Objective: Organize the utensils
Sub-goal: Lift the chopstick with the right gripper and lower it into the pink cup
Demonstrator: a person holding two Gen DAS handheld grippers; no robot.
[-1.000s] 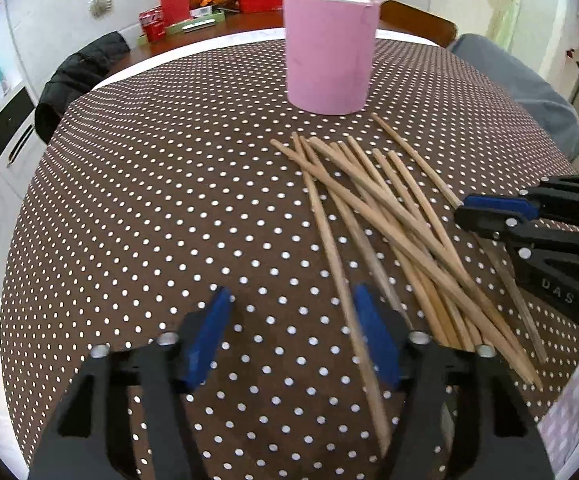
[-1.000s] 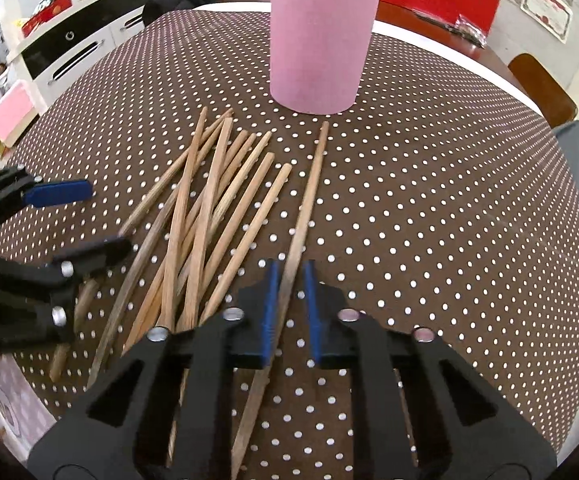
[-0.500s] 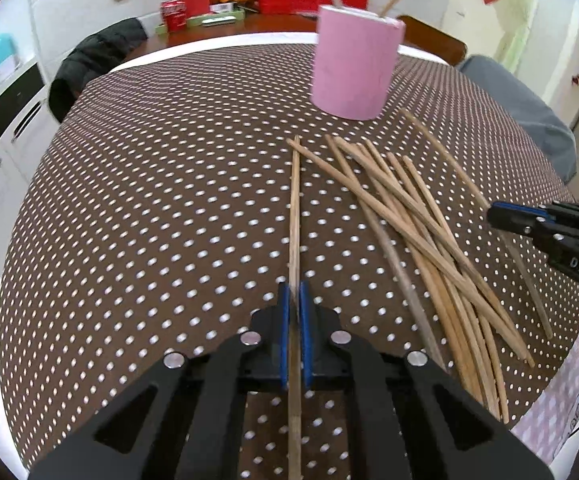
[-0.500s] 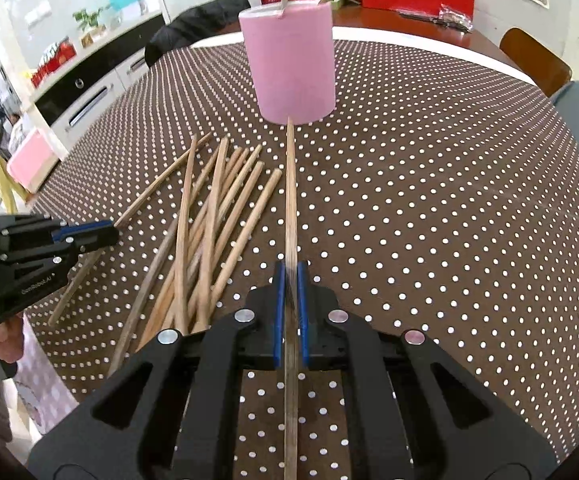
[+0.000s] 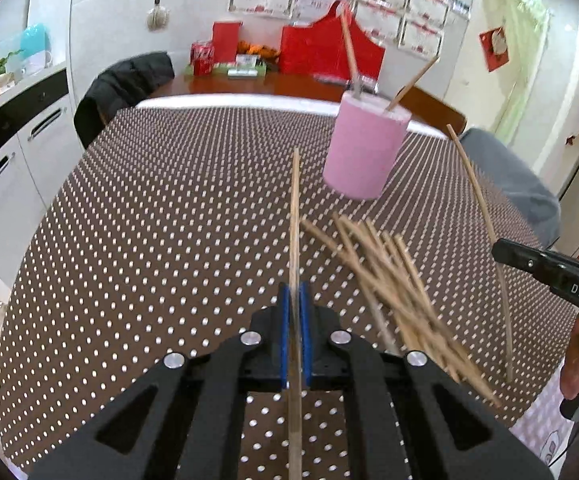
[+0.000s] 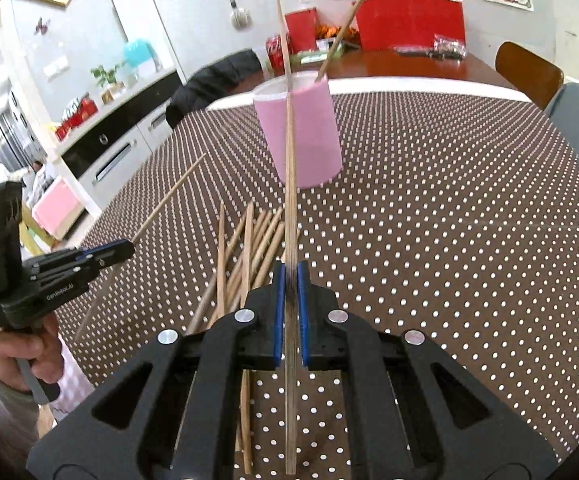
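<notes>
Left gripper [image 5: 294, 332] clenched on one chopstick [image 5: 295, 216], lifted off the polka-dot bench [image 5: 137, 240], long axis running straight ahead along the fingers, tip short of and left of the pink holder [image 5: 363, 148]. Loose chopsticks [image 5: 393, 280] lying in a fan on the bench between the two grippers. Right gripper [image 6: 289, 312] clamped on a second chopstick [image 6: 289, 152], likewise raised, aimed directly at the holder ahead and judged the better lined up for insertion.
</notes>
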